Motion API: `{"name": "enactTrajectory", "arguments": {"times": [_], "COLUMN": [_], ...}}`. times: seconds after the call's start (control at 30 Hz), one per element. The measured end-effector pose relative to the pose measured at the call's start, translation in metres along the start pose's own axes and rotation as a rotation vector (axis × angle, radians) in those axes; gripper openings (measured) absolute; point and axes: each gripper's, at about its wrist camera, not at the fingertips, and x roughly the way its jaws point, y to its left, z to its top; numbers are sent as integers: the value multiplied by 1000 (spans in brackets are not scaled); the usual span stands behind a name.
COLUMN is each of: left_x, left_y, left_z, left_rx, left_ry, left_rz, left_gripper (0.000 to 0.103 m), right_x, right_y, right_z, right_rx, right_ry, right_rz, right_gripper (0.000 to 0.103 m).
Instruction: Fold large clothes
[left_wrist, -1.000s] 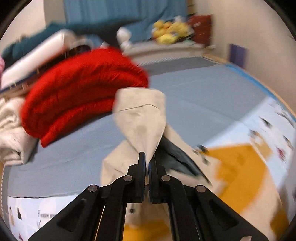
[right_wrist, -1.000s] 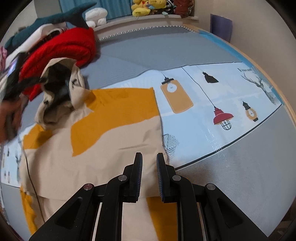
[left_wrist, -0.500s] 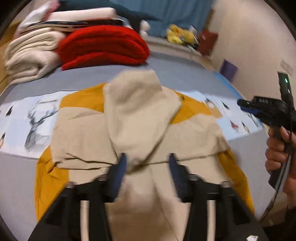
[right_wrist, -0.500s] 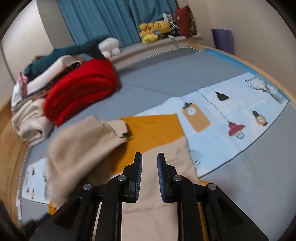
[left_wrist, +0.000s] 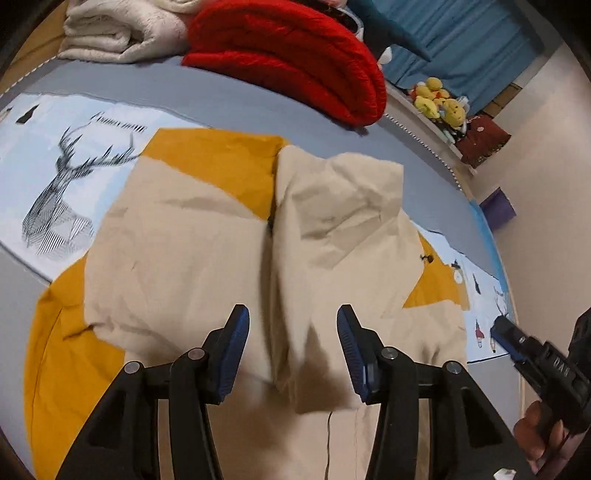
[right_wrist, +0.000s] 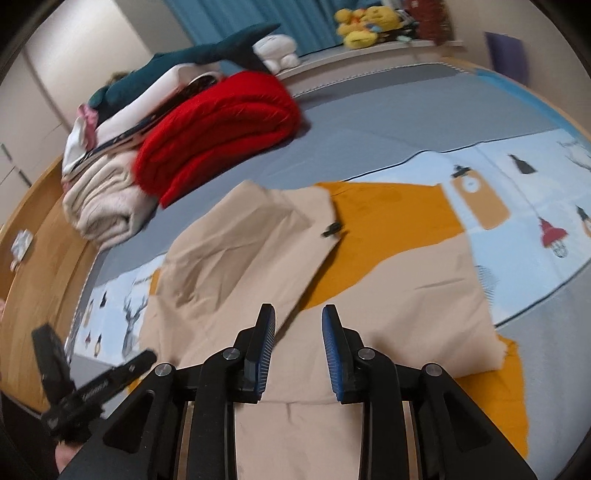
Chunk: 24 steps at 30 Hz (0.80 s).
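Now the beige-and-mustard garment (left_wrist: 192, 258) is lying spread on the patterned sheet (left_wrist: 66, 155) near the bed's front edge, one beige flap (right_wrist: 240, 251) lying folded across it. Both the left gripper (left_wrist: 291, 325) and right gripper (right_wrist: 297, 319) are hovering above it, jaws apart and empty. Behind, a red blanket (right_wrist: 221, 129) is sitting folded.

A beige-and-mustard garment (right_wrist: 280, 258) is seen spread on the bed (right_wrist: 369, 122), one beige flap folded across its middle. The right tool (right_wrist: 298, 323) is held above it, fingers apart and empty. The left tool (right_wrist: 110, 376) is glimpsed lower left; a folded red blanket (right_wrist: 221, 129) lies beyond.
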Motion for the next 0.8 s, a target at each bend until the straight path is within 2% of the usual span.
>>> {"name": "enactTrajectory", "arguments": {"times": [0.17, 0.23, 0.3, 0.33, 0.37, 0.4, 0.43, 0.5, 0.53, 0.57, 0.6, 0.63, 0.67, 0.73, 0.77, 0.8], "left_x": [14, 22, 31, 35, 38, 39, 36, 18, -1, -16, -34, -42, -44, -20, 0, 15], "left_y": [6, 9, 9, 8, 6, 2, -3, -19, -35, -50, -70, -82, -92, -100, -102, -104], "left_z": [7, 7, 7, 7, 7, 8, 10, 15, 16, 14, 7, -1, -10, -29, -46, -64], "left_rx": [-11, -35, -48, -45, -32, -6, 31, 147, 253, 343, 468, 545, 606, 664, 697, 747], "left_ry": [-6, 10, 30, 43, 51, 51, 36, -52, -148, -223, -302, -322, -293, -48, 93, 160], "left_rz": [6, 5, -16, -24, -26, -17, 10, 94, 149, 168, 149, 100, 30, -143, -192, -161], "left_gripper": [45, 41, 24, 20, 8, 3, 2, 0, 0, 0, 0, 0, 0, 1, 3, 3], "right_x": [10, 12, 14, 15, 15, 16, 17, 19, 19, 20, 19, 18, 17, 15, 16, 16], "right_y": [12, 14, 15, 14, 13, 11, 8, 3, 0, -2, -5, -7, -10, -15, -19, -22], "right_z": [-4, -5, -5, -5, -4, -4, -3, -1, 0, 1, 2, 3, 5, 8, 9, 10], "right_rx": [-67, -80, -90, -93, -91, -85, -77, -57, -47, -38, -30, -23, -12, 16, 41, 61], "right_ry": [26, 37, 44, 47, 49, 52, 56, 61, 63, 63, 61, 58, 51, 42, 39, 39], "right_rz": [46, 64, 72, 72, 73, 74, 75, 80, 83, 85, 89, 91, 97, 113, 127, 136], "right_gripper": [28, 28, 28, 28, 28, 28, 28, 28, 28, 28, 28, 28, 28, 28, 29, 35]}}
